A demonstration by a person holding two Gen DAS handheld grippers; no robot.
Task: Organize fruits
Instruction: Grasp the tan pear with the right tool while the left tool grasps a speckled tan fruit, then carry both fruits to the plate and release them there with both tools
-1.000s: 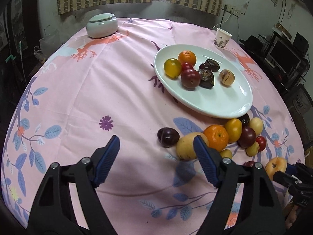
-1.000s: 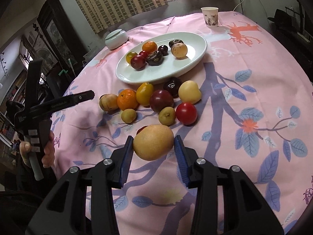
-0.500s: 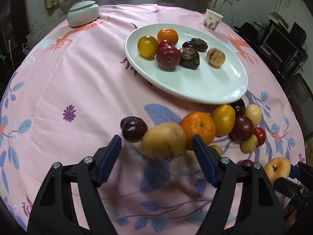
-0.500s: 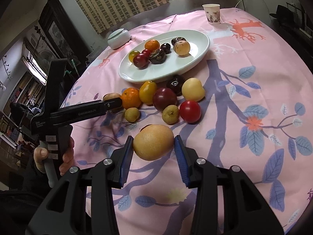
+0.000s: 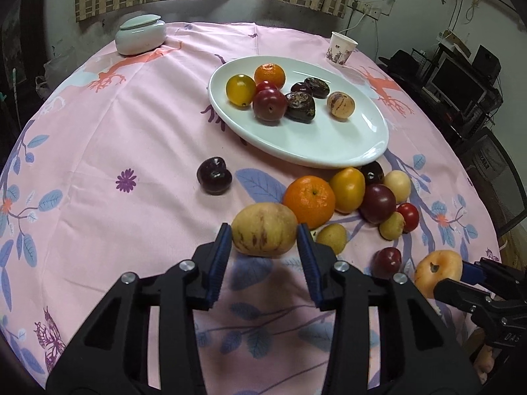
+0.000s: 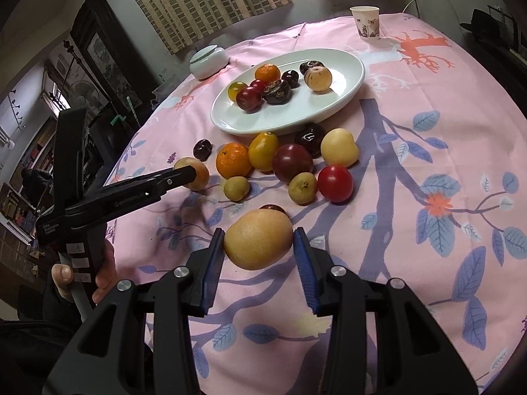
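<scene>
My left gripper (image 5: 263,240) is shut on a tan, purple-streaked pepino melon (image 5: 264,229), just left of the fruit pile. It also shows in the right wrist view (image 6: 192,173). My right gripper (image 6: 258,243) is shut on a yellow-orange pear-like fruit (image 6: 258,239) and holds it above the cloth; the fruit also shows in the left wrist view (image 5: 438,271). The white oval plate (image 5: 346,144) holds several fruits. Loose fruits lie in front of it, among them an orange (image 5: 309,200), a yellow tomato (image 5: 347,189) and a dark plum (image 5: 214,175).
A pink patterned cloth (image 5: 98,164) covers the round table. A pale green lidded jar (image 5: 141,34) stands at the far left and a paper cup (image 5: 342,48) at the far right. Dark furniture and monitors (image 5: 457,82) stand beyond the right edge.
My left gripper has moved forward to the pepino melon and closed on it. My right gripper keeps its hold on the yellow-orange fruit and has barely moved.
</scene>
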